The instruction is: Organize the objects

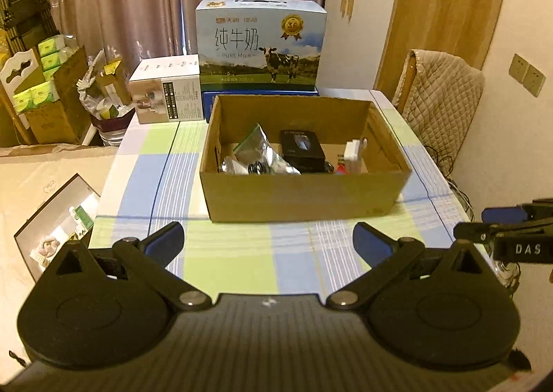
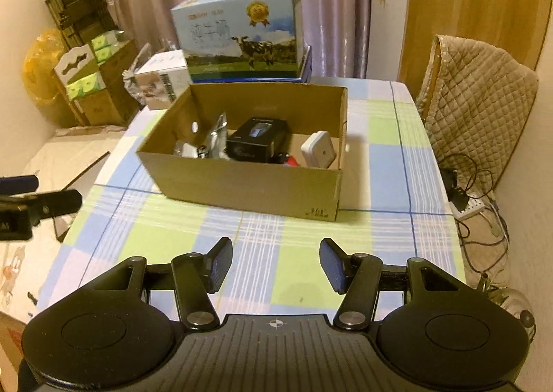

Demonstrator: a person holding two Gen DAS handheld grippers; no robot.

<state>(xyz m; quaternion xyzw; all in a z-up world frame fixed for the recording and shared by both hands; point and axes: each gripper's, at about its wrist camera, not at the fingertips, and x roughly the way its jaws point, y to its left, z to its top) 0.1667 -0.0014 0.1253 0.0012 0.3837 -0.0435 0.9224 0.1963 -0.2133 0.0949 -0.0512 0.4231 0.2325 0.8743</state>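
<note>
From my left wrist camera, the left hand-held gripper (image 1: pixel 269 240) is spread as wide as it goes with nothing between its pads, only checked table (image 1: pixel 155 184) beneath. Straight ahead, well apart from it, sits one open cardboard box (image 1: pixel 304 195). Inside it I count one crinkly foil pouch (image 1: pixel 255 150), one small black box (image 1: pixel 301 150) and one white piece (image 1: pixel 352 153) by its right wall; a red scrap beside that is too hidden to name. I judge the pouch light, soft and slippery, best pinched at its upper edge; the black box looks stiff, so I'd grip across its narrow sides.

From my right wrist camera, the right hand-held gripper (image 2: pixel 276 264) stands partly open and empty. Here the white piece reads as one squarish plastic block (image 2: pixel 319 148), probably light and smooth. Behind stand one milk carton case (image 2: pixel 238 36) and one white carton (image 2: pixel 162 79).
</note>
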